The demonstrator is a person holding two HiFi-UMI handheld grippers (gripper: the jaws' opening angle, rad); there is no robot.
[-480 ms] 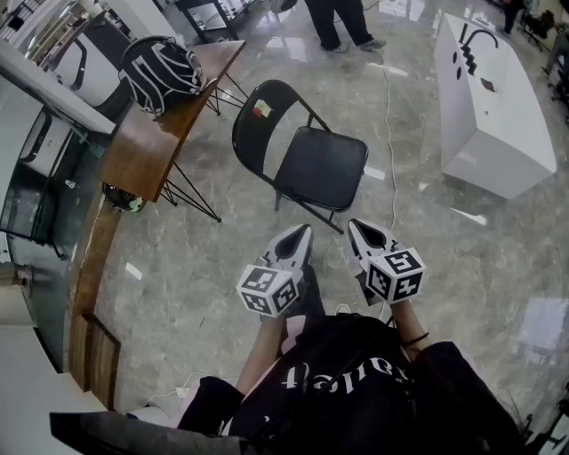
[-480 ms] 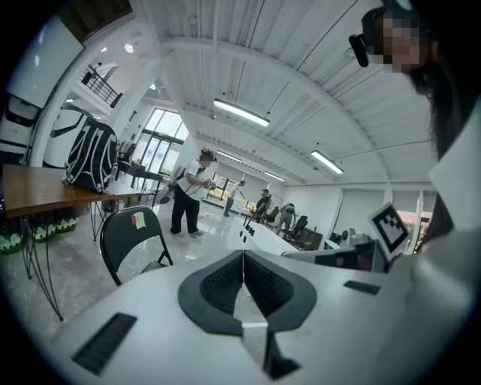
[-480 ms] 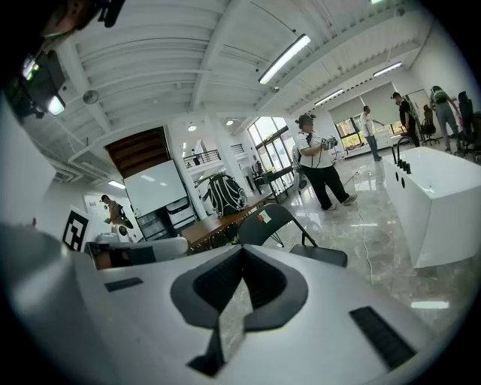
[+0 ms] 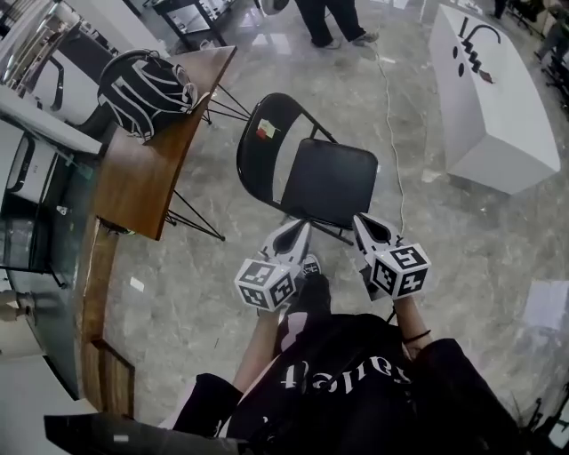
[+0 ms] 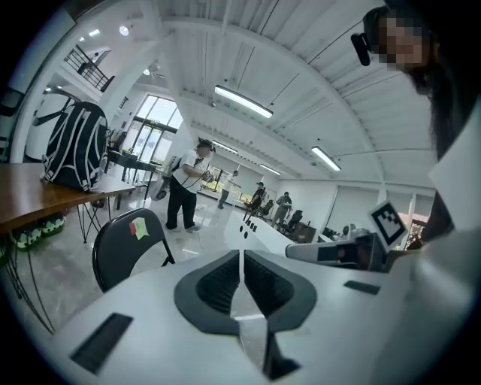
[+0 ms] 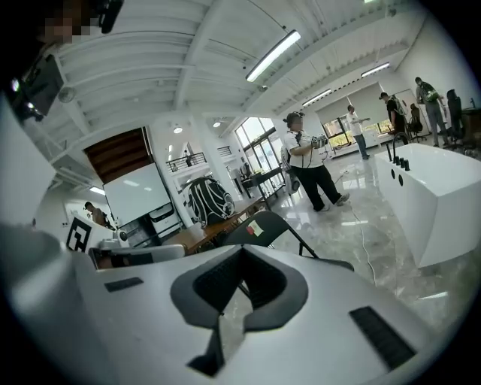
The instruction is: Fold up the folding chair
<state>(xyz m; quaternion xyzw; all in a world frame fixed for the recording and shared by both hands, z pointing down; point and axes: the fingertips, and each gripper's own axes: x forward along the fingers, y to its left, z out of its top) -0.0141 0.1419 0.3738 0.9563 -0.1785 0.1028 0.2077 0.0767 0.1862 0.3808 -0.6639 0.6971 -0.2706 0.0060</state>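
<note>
The black folding chair [image 4: 327,182] stands unfolded on the marble floor, with a coloured sticker on its backrest [image 4: 266,133]. Both grippers hover just short of the seat's near edge. My left gripper [image 4: 299,233] is shut with nothing in it, at the seat's near left corner. My right gripper [image 4: 365,224] is also shut and empty, at the near right corner. The left gripper view shows the backrest [image 5: 126,242] to the left beyond the closed jaws. The right gripper view shows the backrest [image 6: 260,225] straight ahead, just past the jaws.
A wooden table [image 4: 142,173] with a black backpack [image 4: 142,80] stands left of the chair. A large white block [image 4: 493,98] is at the right. A person [image 4: 333,22] stands beyond the chair. A thin cable [image 4: 391,133] runs along the floor to the chair's right.
The chair now sits closer to both grippers, whose tips have come up to the seat's near edge. Both stay shut.
</note>
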